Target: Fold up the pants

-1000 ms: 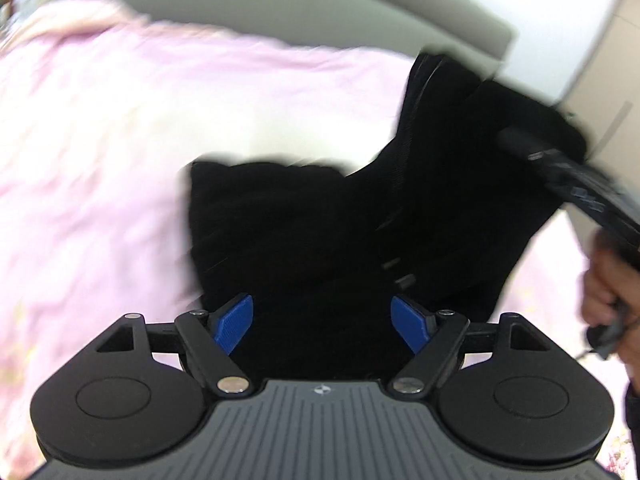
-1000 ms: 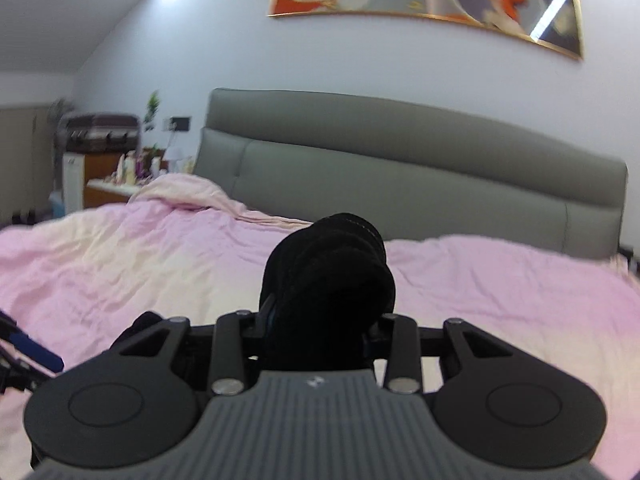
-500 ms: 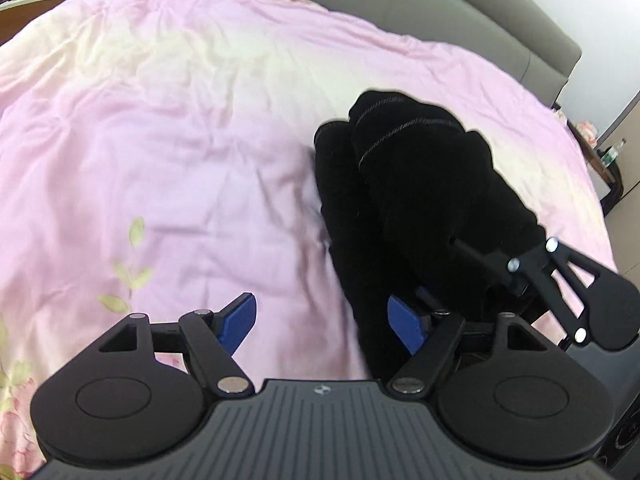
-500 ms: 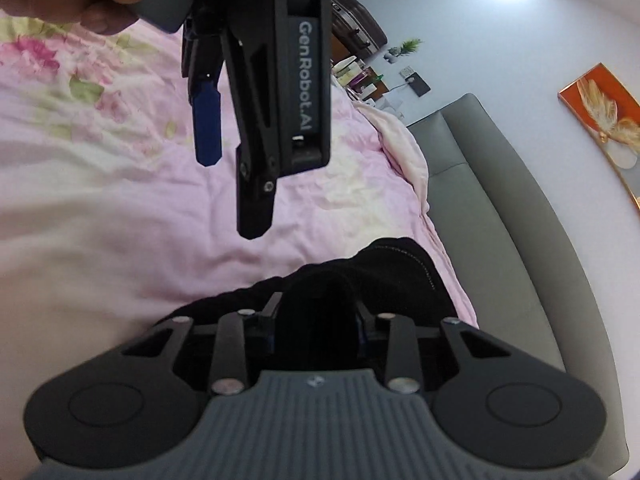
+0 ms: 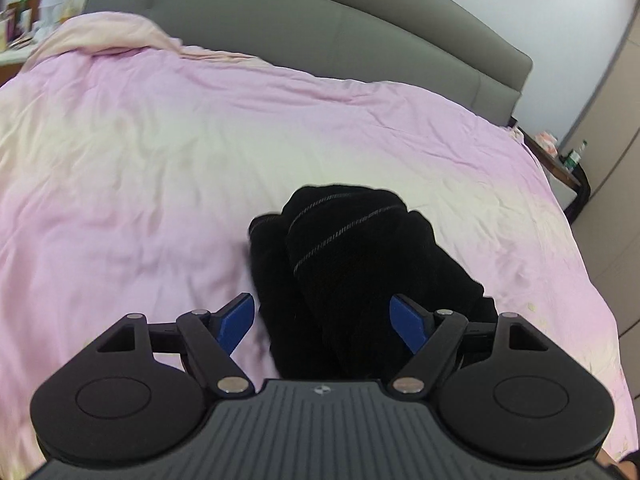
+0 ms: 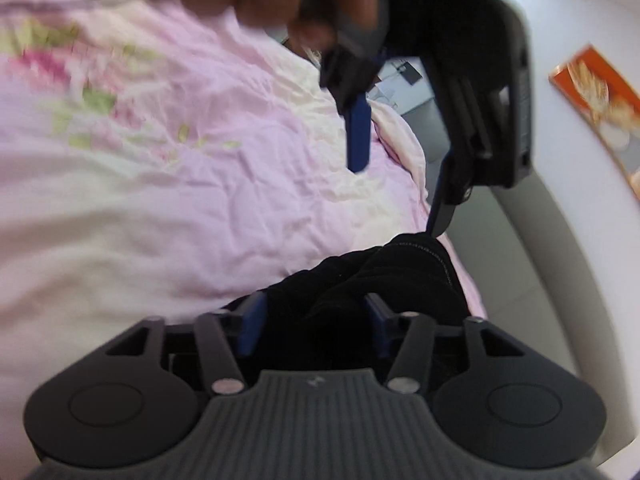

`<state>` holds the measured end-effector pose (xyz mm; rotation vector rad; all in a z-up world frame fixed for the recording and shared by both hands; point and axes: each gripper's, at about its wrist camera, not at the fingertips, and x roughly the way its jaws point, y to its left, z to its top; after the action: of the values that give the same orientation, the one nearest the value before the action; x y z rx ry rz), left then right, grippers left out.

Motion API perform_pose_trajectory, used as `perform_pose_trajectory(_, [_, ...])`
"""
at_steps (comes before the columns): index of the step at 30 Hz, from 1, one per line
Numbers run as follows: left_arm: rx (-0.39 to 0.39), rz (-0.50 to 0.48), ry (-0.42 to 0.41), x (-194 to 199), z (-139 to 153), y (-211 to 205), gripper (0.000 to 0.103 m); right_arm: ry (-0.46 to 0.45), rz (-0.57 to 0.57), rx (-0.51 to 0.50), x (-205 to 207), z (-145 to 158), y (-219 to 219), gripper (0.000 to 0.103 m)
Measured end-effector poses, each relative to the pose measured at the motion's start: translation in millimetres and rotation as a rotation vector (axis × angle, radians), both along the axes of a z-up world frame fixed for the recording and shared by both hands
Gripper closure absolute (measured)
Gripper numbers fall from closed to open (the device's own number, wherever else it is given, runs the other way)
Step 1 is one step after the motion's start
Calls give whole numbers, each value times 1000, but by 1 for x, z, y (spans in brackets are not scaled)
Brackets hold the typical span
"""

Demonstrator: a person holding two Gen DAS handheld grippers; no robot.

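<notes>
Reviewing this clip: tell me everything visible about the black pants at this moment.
The black pants are a dark, soft-looking fabric with pale stitched seam lines, gathered into a thick folded bundle lying on the pink duvet. The right gripper has its blue pads close against the cloth; whether it clamps is unclear. The left gripper is open above the bundle, not gripping it.

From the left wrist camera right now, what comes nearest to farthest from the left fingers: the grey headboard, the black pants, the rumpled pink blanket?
1. black pants, between the open fingers.
2. rumpled pink blanket, far left.
3. grey headboard, behind it.
</notes>
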<state>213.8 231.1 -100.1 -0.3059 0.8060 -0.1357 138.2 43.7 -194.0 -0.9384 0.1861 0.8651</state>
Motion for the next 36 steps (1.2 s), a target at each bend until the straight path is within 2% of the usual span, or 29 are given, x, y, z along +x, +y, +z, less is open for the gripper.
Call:
perform_pose_trajectory(3, [21,-36,-18,37,5,-3,12,221,-136,192,14,36,-30,48])
perform_pose_trajectory(6, [80,-104,-72,68,12,-10,12,485,-372,411,40,56,-72,48])
perform_pose_trajectory(9, [112,-202,-67,99,10,-17,12,847,-625,680,68,45,-113,51])
perform_pose_trajectory(10, [122,-221,-48,109,7,-17,12,927,-662,755,71,40,-121,57])
perform_pose_trajectory(11, [135,-229,-28,117,2,-16,12,964,-681,818,69,37,-125,57])
perform_pose_trajectory(13, [132,-228,-4,125,-7,-8,13,942,-686,872,58,39,-120,57])
perform_pose_trajectory(16, [37,-276,20,124,-18,4,15,953,-697,945,49,40,-104,57])
perform_pose_trajectory(19, [-7,-317,63,124,-30,10,17,1024,-782,996,54,30,-92,61])
perform_pose_trajectory(22, [-39,-354,77,130,-36,13,16,1081,-767,1091,58,23,-87,61])
perform_pose_trajectory(25, [-34,-391,90,144,-39,15,9,1060,-722,1094,58,31,-82,61])
perform_pose_trajectory(26, [-46,-403,103,148,-41,16,11,1051,-720,1084,59,32,-81,61])
perform_pose_trajectory(27, [-79,-421,122,150,-44,19,17,1050,-720,1077,59,31,-80,61])
perform_pose_trajectory(28, [-130,-454,140,151,-47,20,32,1053,-721,1073,59,30,-79,65])
perform_pose_trajectory(30, [-143,-494,148,150,-47,17,40,1069,-724,1055,61,28,-79,73])
perform_pose_trajectory(31, [-143,-510,155,148,-48,16,50,1075,-729,1041,64,27,-78,78])
perform_pose_trajectory(34, [-132,-481,147,149,-44,18,73,1085,-745,1021,70,21,-77,96])
perform_pose_trajectory(36, [-155,-441,121,148,-35,26,79,1079,-728,1044,69,21,-78,100])
